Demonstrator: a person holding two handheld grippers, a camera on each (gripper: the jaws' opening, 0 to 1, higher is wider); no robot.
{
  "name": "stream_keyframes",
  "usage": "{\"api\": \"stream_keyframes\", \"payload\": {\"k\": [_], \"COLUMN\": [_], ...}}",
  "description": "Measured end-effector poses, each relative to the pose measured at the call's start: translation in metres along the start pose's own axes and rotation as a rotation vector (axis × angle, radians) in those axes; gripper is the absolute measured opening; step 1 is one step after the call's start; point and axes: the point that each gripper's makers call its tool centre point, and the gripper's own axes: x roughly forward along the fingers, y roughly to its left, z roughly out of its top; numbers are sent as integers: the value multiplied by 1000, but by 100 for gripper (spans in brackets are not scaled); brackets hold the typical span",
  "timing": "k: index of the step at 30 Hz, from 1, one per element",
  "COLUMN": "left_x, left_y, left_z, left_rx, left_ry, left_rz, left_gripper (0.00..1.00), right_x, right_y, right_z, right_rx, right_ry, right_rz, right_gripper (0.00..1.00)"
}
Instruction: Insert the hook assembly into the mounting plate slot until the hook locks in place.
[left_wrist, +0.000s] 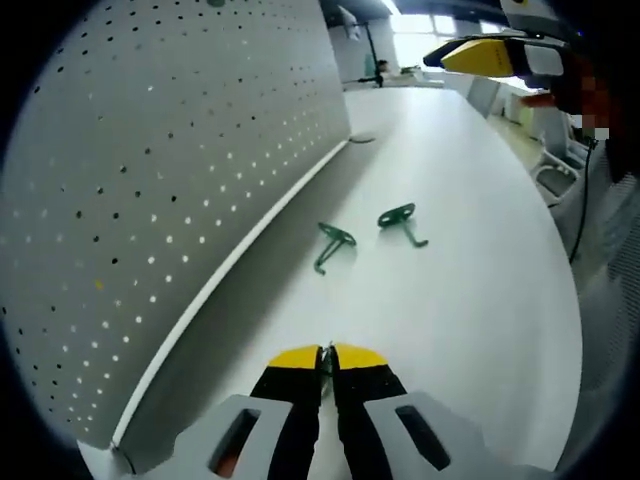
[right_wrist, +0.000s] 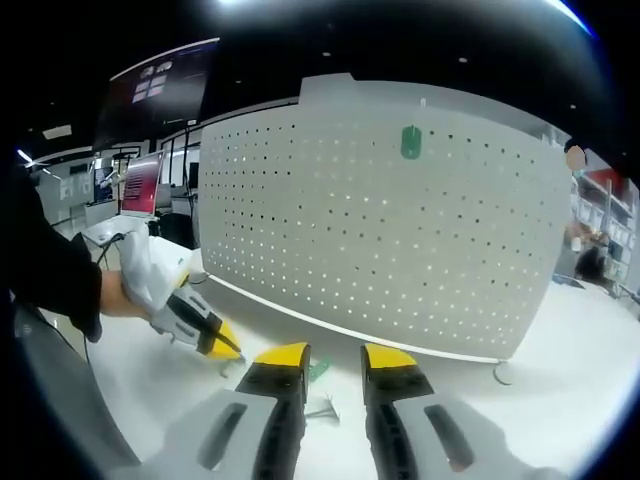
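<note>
Lying ahead of the closed, empty left gripper (left_wrist: 327, 352), two small green bent-metal hooks (left_wrist: 333, 245) (left_wrist: 402, 221) look light, stiff, slippery; grip the flat plate. Right gripper (right_wrist: 335, 358) parted, empty; beyond stands the perforated white pegboard (right_wrist: 380, 230).

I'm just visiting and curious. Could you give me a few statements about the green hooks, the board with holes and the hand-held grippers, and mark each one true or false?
1. Two green hooks lie on the white table. True.
2. The pegboard lies flat on the table. False: it stands upright.
3. A green hook already hangs high on the pegboard. True.
4. The left hand-held gripper grips a hook. False: its jaws are shut on nothing.
5. The right hand-held gripper has its jaws apart. True.
</note>
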Motion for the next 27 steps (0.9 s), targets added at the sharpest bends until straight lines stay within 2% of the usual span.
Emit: {"api": "stream_keyframes", "payload": {"k": [9, 18, 27], "left_x": [0, -12, -23], "left_y": [2, 12, 11], "left_z": [-2, 8, 18], "left_rx": [-18, -121, -177], "left_ry": [5, -56, -103], "left_rz": [4, 24, 32], "left_gripper": [2, 2, 1], "right_x": [-1, 1, 2], "right_y": [-1, 4, 11], "right_z": [0, 0, 0], "right_rx": [-1, -11, -23], "right_ry": [-2, 1, 4], "right_rz": [-3, 11, 36], "right_gripper": [18, 18, 18]}}
